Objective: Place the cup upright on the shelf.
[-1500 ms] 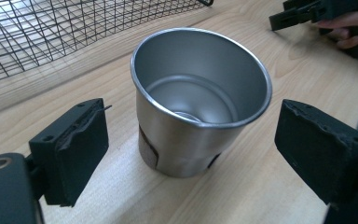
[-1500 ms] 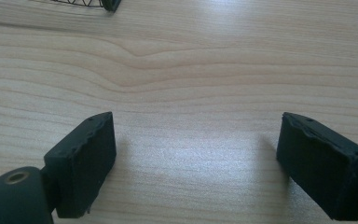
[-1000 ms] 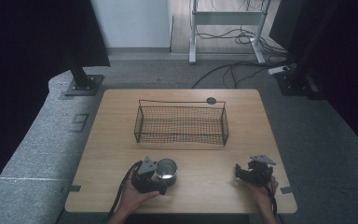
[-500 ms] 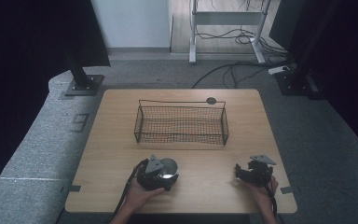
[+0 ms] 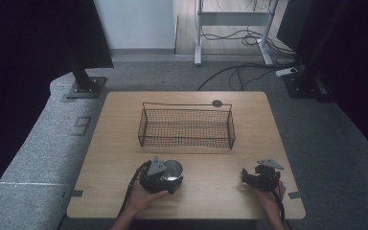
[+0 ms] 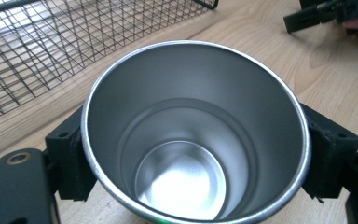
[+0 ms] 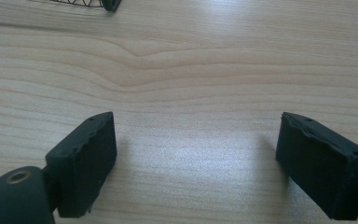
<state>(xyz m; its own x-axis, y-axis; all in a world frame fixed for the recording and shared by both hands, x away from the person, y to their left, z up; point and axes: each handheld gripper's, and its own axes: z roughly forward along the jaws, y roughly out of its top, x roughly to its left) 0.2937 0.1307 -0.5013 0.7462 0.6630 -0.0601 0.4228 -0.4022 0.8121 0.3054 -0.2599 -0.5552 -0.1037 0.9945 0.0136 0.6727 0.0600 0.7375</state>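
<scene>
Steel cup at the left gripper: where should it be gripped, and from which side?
Grip the steel cup on its outer wall just under the rim, one jaw on each opposite side, as the left gripper now has it. It stands upright, mouth open and empty; the round, smooth wall favours a level approach from the person's side.

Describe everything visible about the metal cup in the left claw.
The metal cup is a shiny, silver-coloured tumbler with a rolled rim and a stepped inner wall narrowing to a round, flat bottom. It is empty and looks upright, mouth up. The left claw clamps it, one black jaw pressed on each side. It sits over the wooden table, at the near side of the wire basket.
</scene>
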